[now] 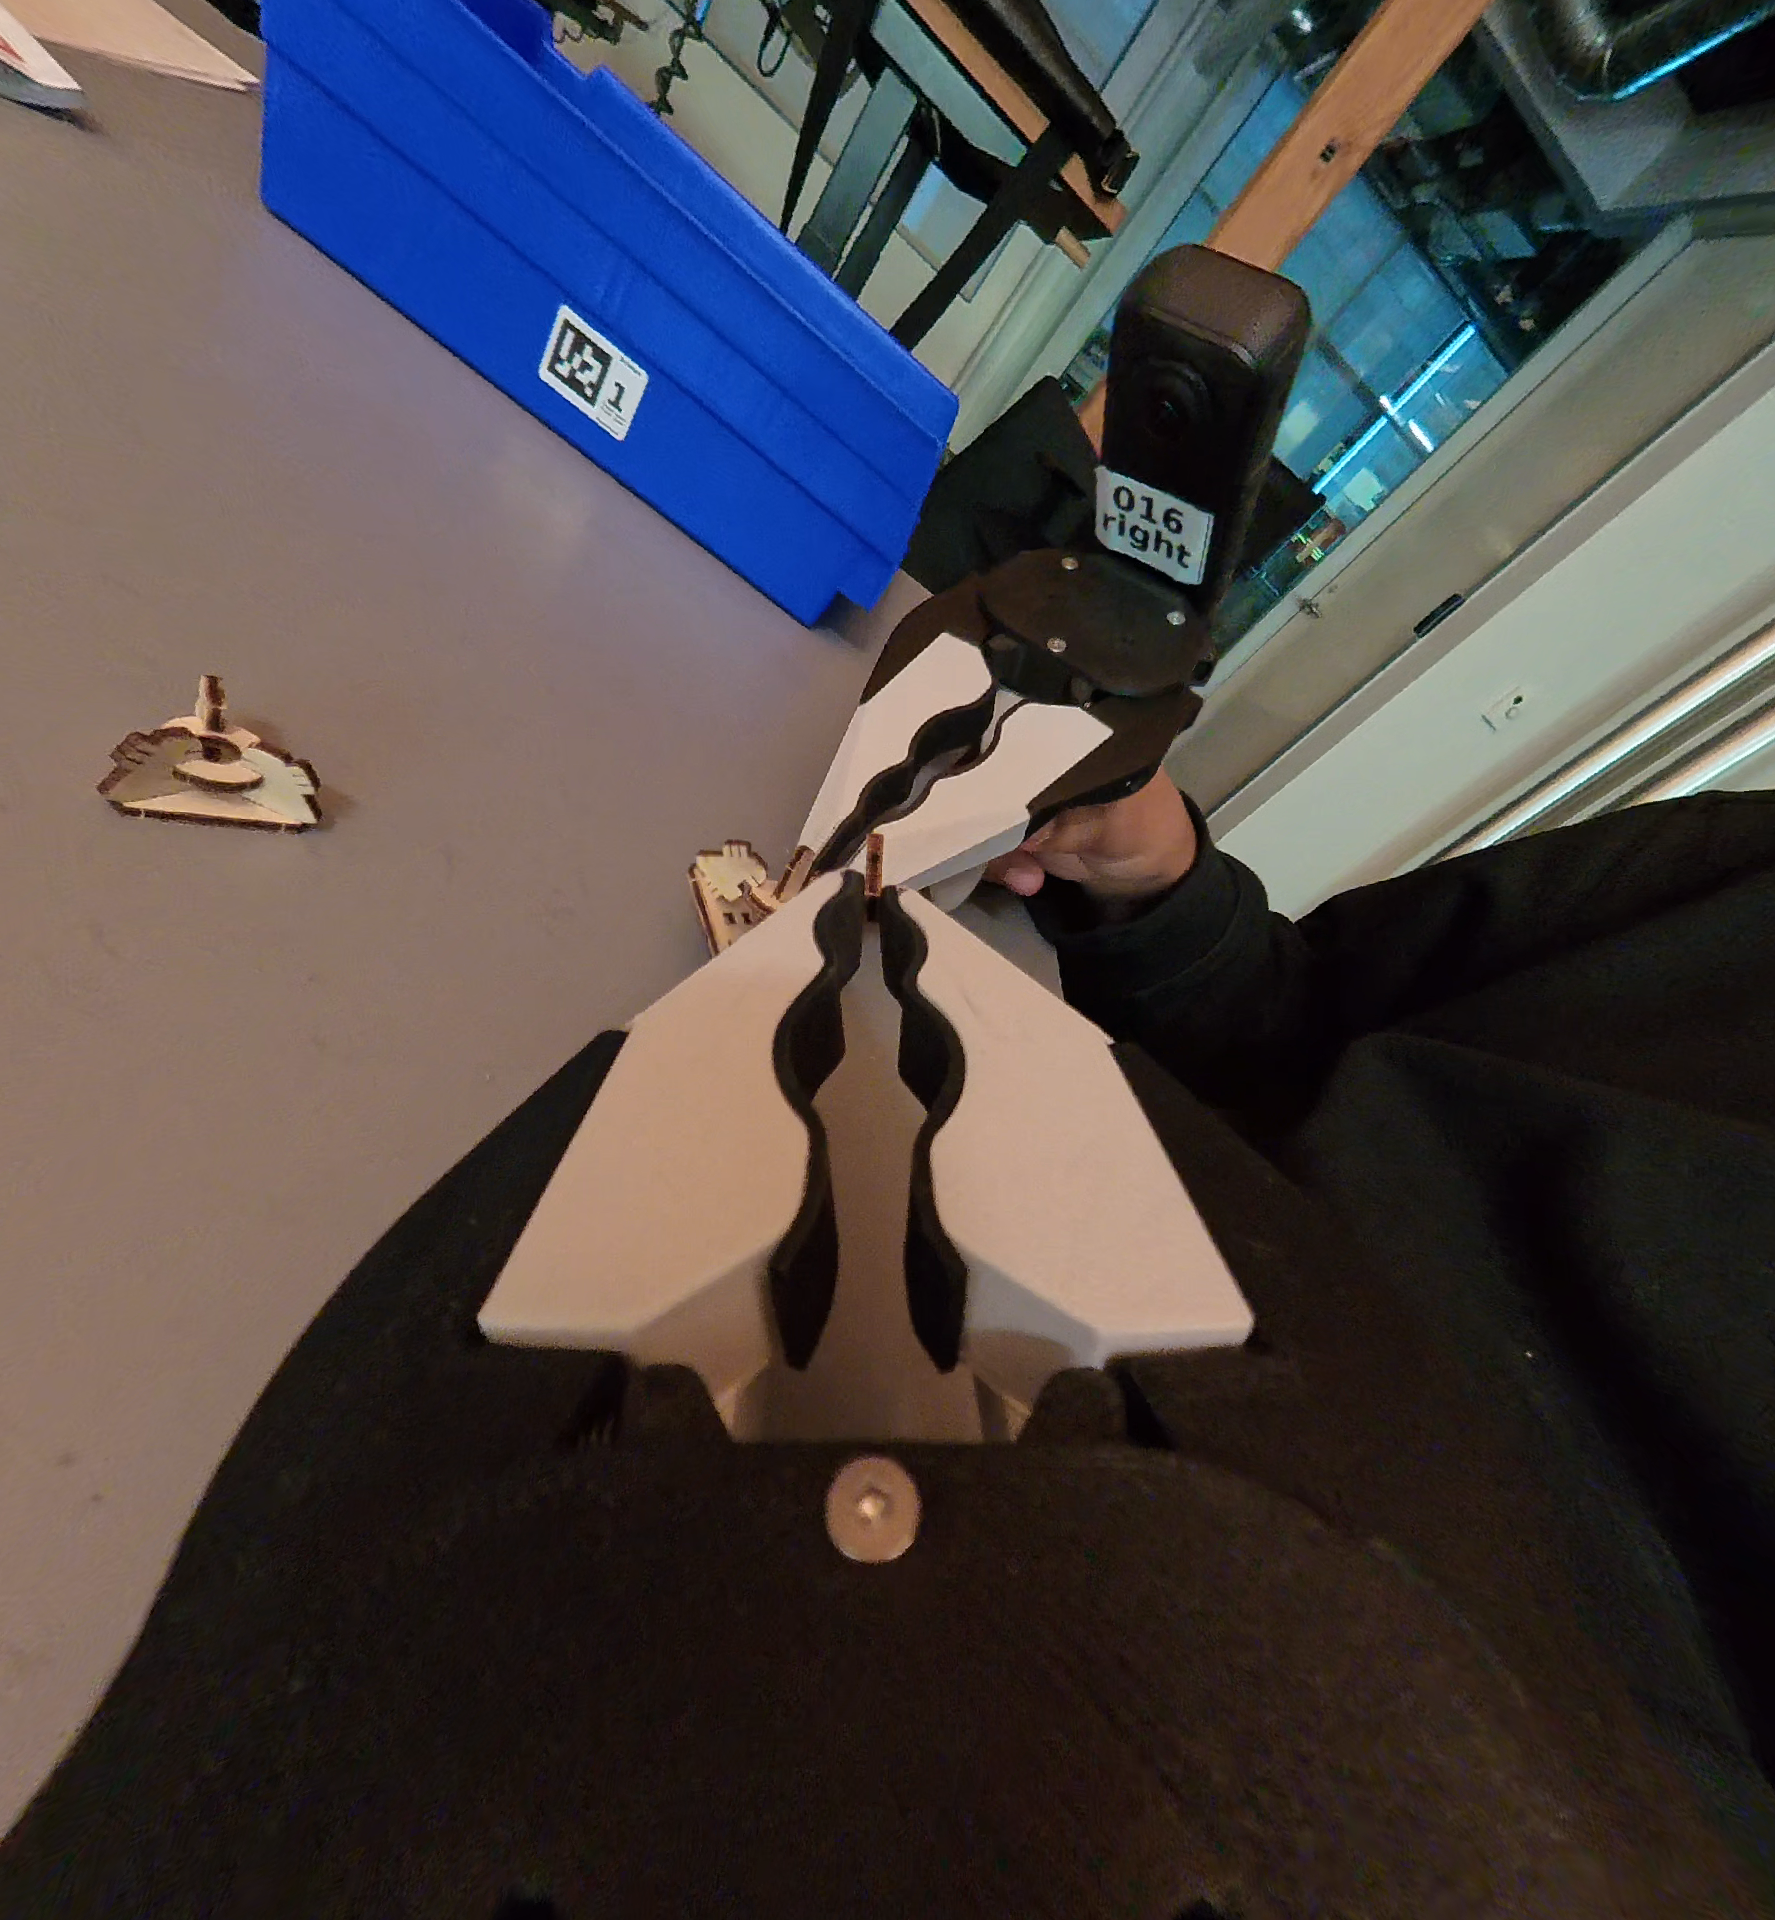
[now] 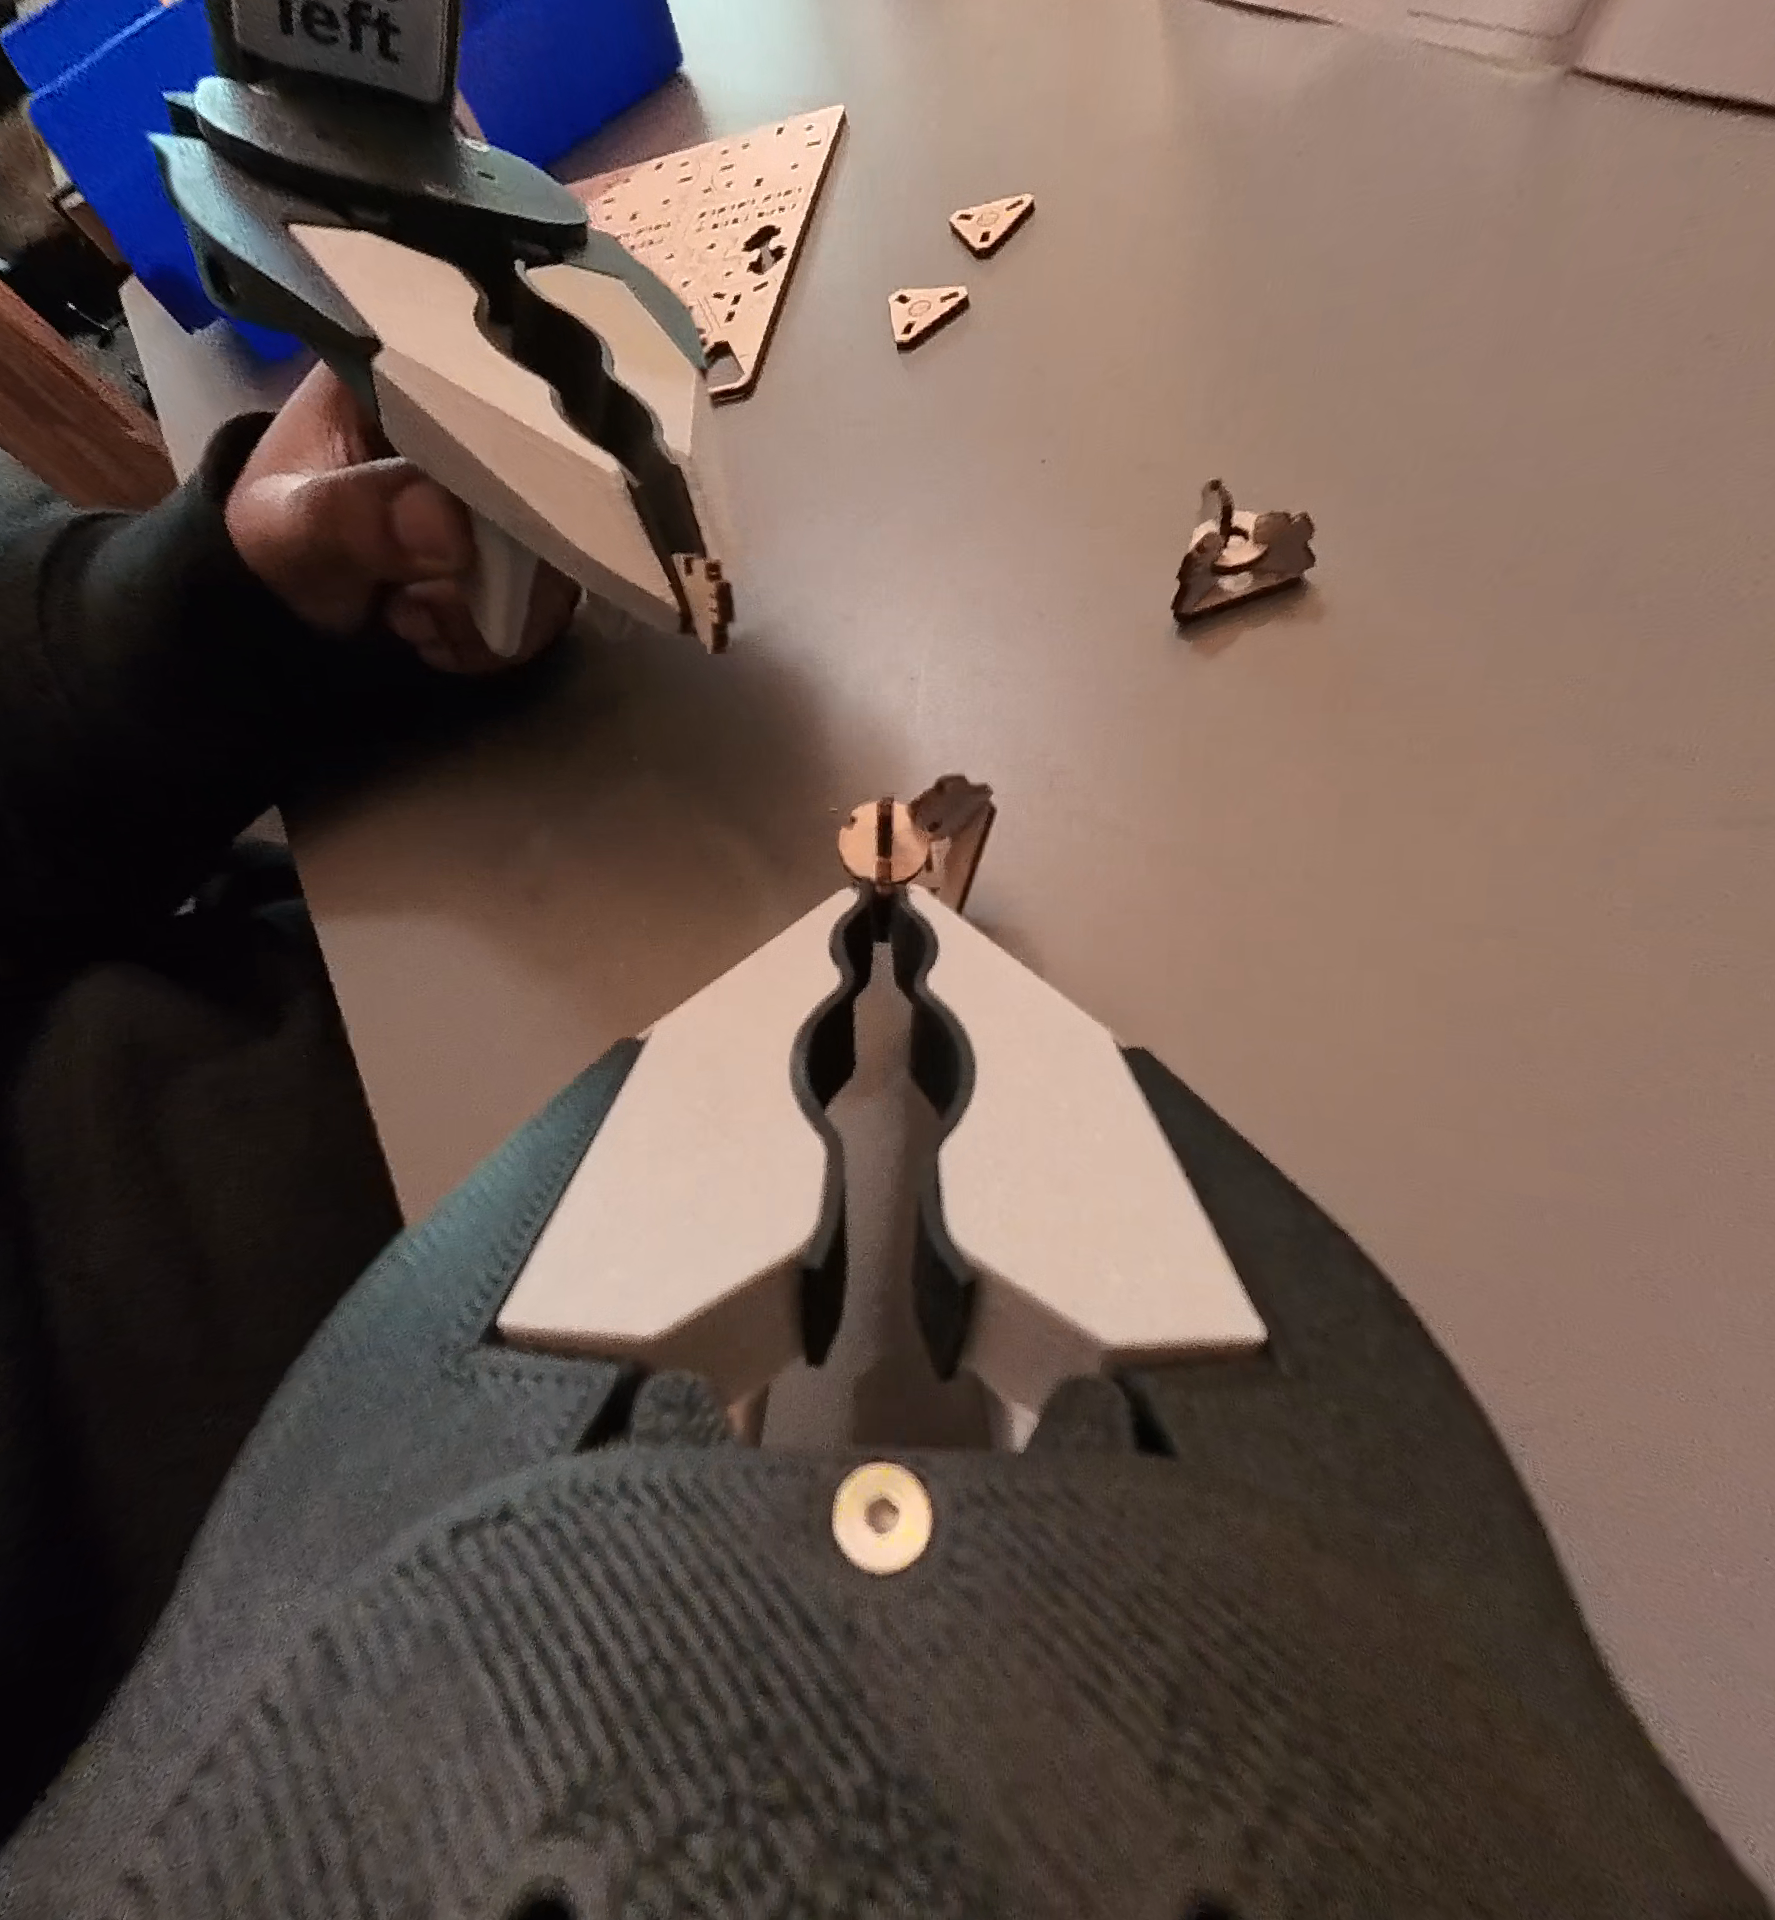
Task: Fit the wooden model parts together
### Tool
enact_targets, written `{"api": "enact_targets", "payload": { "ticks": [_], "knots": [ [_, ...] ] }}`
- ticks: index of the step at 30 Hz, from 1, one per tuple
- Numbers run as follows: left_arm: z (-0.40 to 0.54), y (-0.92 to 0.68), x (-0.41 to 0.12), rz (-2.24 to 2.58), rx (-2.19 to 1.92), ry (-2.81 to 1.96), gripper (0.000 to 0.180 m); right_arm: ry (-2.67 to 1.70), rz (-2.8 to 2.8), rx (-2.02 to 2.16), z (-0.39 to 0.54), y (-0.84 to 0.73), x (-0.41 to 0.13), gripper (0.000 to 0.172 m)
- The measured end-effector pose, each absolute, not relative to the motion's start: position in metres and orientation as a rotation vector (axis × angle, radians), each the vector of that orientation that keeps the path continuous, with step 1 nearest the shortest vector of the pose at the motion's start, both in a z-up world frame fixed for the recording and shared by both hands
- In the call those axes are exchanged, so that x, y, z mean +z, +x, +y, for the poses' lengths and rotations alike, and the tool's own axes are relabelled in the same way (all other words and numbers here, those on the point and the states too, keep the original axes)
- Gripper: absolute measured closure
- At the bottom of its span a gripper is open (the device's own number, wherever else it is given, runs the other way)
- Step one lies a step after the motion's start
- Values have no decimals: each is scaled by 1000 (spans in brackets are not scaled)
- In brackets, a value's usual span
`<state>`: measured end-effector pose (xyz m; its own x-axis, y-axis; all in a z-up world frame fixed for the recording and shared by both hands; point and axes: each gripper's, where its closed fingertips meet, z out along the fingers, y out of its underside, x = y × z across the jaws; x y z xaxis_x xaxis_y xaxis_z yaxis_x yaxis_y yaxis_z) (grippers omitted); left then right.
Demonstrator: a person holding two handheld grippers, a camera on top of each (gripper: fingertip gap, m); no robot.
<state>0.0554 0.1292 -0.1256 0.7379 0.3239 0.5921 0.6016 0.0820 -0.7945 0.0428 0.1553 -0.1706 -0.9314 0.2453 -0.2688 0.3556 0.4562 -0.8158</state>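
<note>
Wooden notched piece (image 2: 704, 601) clamped in left gripper (image 1: 870, 891) fingers, right gripper (image 2: 875, 902) fingers clamped on slotted wooden disc (image 2: 878, 842) (piece behind half hidden)

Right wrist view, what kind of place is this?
Probably a workshop or maker lab: laser-cut wooden pieces and a cut-out sheet lie on a grey table, with a blue storage bin nearby.

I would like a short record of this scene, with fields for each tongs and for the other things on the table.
Left tongs: shut on a small notched wooden piece
Right tongs: shut on a wooden peg carrying a round disc
Beside right tongs: a partly built wooden assembly
Farther on table: second wooden assembly, two small triangles, large triangular sheet
Behind: blue bin
</note>
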Motion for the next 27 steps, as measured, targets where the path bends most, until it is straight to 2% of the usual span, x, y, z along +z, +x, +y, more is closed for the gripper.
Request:
{"api": "enact_targets", "payload": {
  "ticks": [12,27],
  "knots": [
    [130,54,-130,-810,-268,-1526,180,744,2537,-1343,161,29,-188,171],
    [130,54,-130,-814,-280,-1524,180,639,2674,-1443,165,21,-180,171]
  ]
}}
